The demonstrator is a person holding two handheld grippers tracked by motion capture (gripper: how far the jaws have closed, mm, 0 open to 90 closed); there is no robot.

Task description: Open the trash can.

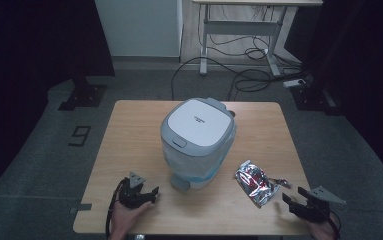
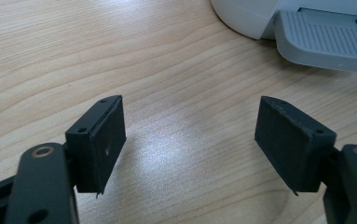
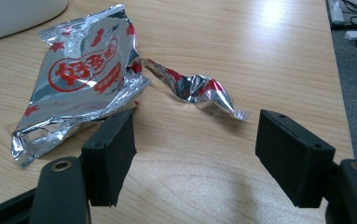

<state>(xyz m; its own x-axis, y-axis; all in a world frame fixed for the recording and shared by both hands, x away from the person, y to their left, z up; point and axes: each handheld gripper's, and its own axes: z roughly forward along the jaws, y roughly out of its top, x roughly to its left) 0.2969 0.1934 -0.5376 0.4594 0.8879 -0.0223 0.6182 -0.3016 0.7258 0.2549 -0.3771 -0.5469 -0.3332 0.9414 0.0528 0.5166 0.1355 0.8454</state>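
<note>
Both jaws wide apart and empty, the left gripper (image 1: 140, 192) and right gripper (image 1: 299, 200) rest low on the worktop (image 1: 129, 150), so pinch the shiny wrapper (image 3: 87, 74) just ahead gently by its twisted tail, then press the bin (image 1: 197, 140) pedal (image 2: 325, 39) farther on.

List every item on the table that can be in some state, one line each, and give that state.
White and grey pedal bin with a plastic liner: upright, lid shut.
Grey foot pedal: sticking out at the bin's base, nothing pressing on it.
Silver and red foil snack wrapper: torn open, crumpled, lying flat on the wooden table.
Left gripper: open, holding nothing.
Right gripper: open, holding nothing, just short of the wrapper.
</note>
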